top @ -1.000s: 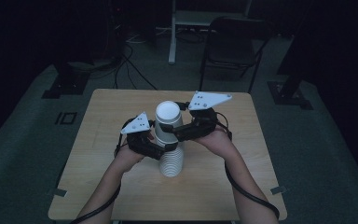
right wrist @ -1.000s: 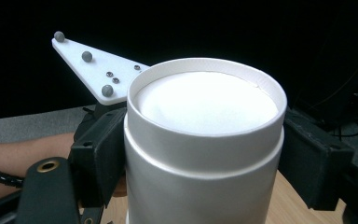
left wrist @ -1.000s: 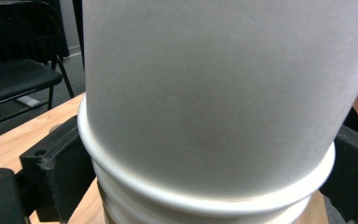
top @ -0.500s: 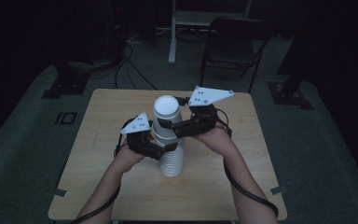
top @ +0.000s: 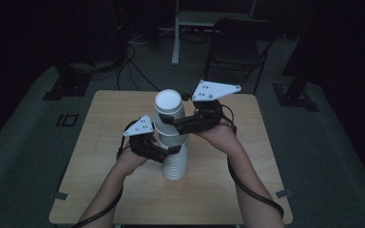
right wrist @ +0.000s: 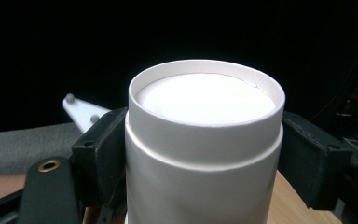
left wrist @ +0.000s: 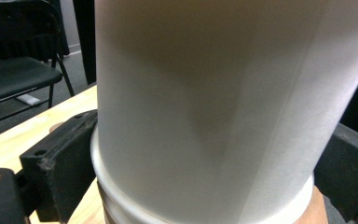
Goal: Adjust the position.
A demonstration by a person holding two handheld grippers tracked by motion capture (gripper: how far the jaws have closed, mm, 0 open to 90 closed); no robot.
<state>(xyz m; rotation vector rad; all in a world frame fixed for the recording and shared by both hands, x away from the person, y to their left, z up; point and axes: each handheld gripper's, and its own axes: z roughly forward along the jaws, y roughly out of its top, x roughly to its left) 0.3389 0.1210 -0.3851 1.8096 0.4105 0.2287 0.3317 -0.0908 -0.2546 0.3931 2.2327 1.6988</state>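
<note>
A stack of upturned white paper cups [top: 176, 166] stands in the middle of the wooden table [top: 247, 190]. My left gripper [top: 167, 153] is shut on the stack's upper part, its black jaws pressed against both sides in the left gripper view [left wrist: 205, 196]. My right gripper [top: 170, 121] is shut on the top cup [top: 169, 111], which is raised and partly pulled off the stack, leaning slightly. In the right gripper view the top cup [right wrist: 204, 140] sits bottom up between the jaws of the right gripper [right wrist: 205, 161]. The top cup [left wrist: 214, 93] looms above the stack's rims [left wrist: 121, 212].
A black folding chair [top: 237, 42] and a desk leg [top: 176, 33] stand beyond the table's far edge, with cables on the dark floor. The chair [left wrist: 14, 74] also appears behind the cup. Bare tabletop lies on all sides of the stack.
My right gripper has lifted the top cup upward, away from the stack. The left gripper has kept its hold on the stack in place.
</note>
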